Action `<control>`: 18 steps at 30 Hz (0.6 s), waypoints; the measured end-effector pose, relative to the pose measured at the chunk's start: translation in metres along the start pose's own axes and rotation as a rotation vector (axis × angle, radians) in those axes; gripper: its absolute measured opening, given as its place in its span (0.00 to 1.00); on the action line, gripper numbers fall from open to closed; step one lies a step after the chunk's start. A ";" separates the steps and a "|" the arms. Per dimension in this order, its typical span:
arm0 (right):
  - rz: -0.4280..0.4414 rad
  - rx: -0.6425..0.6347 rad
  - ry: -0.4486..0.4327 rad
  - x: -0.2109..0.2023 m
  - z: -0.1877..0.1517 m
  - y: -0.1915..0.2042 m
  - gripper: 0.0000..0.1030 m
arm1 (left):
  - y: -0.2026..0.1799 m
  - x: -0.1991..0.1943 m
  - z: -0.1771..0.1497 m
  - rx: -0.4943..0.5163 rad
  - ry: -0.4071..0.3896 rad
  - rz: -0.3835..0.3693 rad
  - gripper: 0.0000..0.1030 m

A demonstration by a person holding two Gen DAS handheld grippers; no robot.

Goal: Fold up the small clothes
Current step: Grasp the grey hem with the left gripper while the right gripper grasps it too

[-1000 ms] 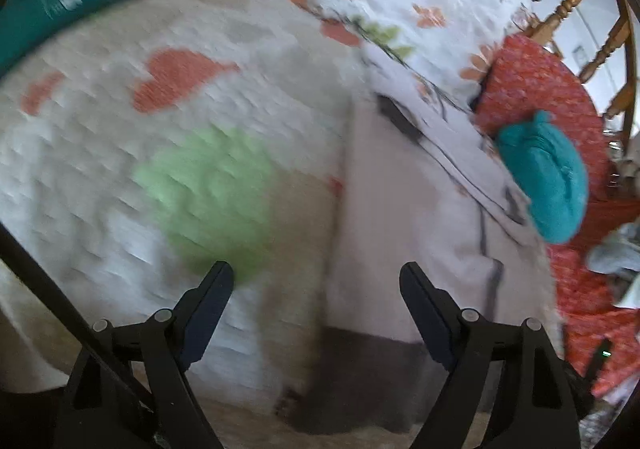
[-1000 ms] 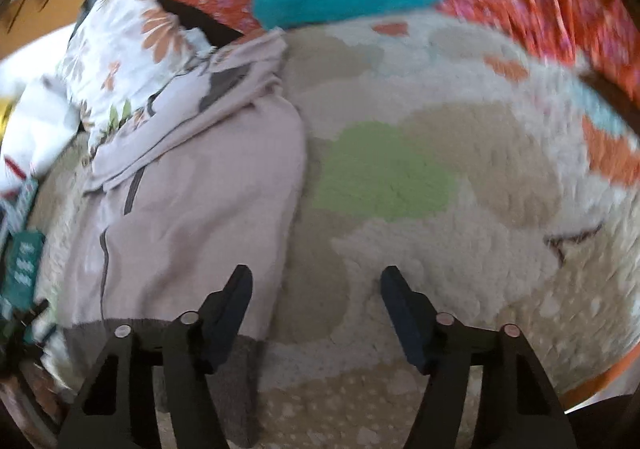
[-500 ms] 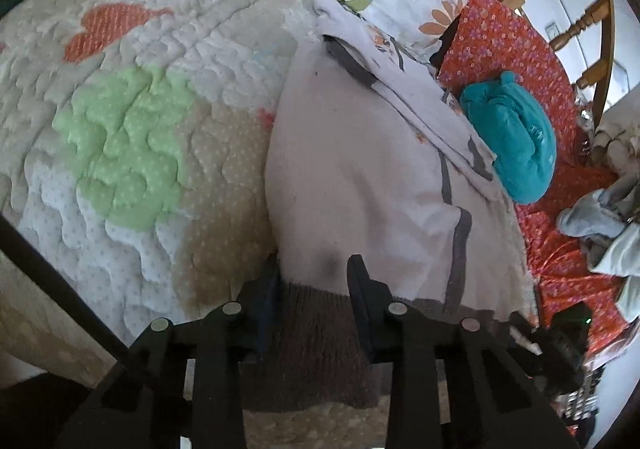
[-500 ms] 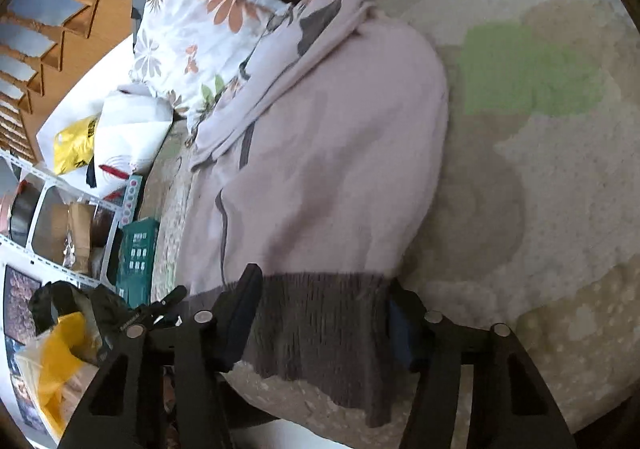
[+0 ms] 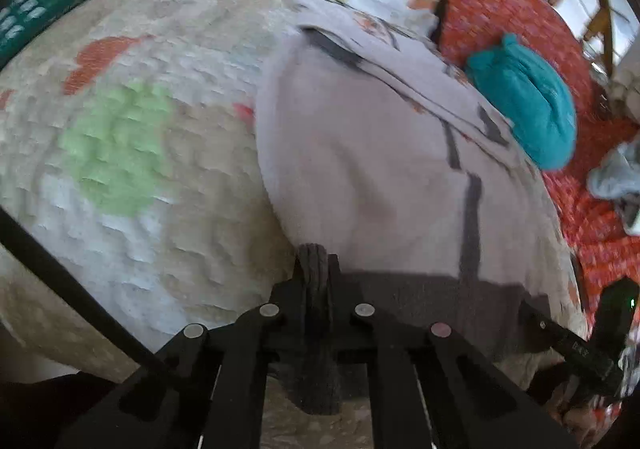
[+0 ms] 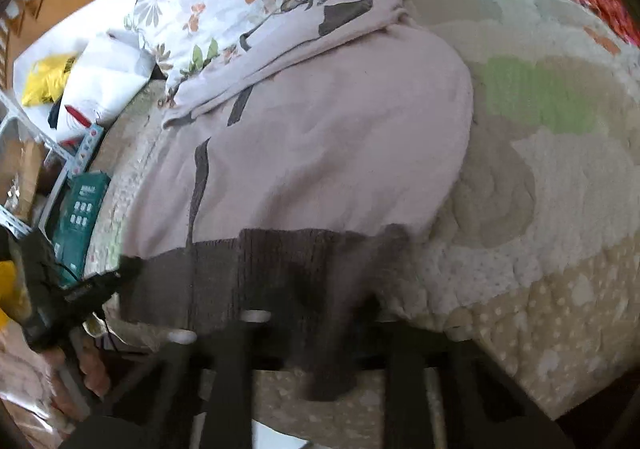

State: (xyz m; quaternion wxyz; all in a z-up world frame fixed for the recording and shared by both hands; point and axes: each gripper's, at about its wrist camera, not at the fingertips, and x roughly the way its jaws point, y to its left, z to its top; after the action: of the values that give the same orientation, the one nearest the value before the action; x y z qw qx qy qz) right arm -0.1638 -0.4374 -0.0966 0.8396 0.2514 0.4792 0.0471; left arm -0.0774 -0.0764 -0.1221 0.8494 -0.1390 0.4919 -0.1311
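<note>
Pale pink sweater spread flat on the quilted bed cover, dark ribbed hem nearest, neckline toward the floral pillow. Left gripper just closed, fingers pinching the hem's corner into a ridge at the garment's left edge. Right gripper likewise just closing, blurred, fingers clamped on the hem near the opposite corner, dark knit bunched between them. Both corners taken at once, presumably to lift the bottom edge evenly and carry it toward the collar without skewing. One sleeve already laid across the chest, so probably a lengthwise fold next. Teal folded cloth parked on the red bedspread, well clear of the working area.
</note>
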 end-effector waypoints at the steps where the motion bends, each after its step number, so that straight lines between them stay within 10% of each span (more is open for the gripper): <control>1: 0.020 0.021 0.004 -0.002 0.003 -0.004 0.11 | 0.004 -0.007 0.004 -0.008 -0.020 0.019 0.06; 18: 0.238 0.036 0.098 -0.069 -0.044 -0.019 0.09 | 0.006 -0.085 -0.049 0.026 -0.059 -0.007 0.06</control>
State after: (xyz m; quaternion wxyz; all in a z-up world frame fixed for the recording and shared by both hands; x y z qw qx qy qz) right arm -0.2402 -0.4600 -0.0697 0.7991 0.3190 0.4870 0.1502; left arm -0.1610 -0.0451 -0.0799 0.8649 -0.1334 0.4642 -0.1365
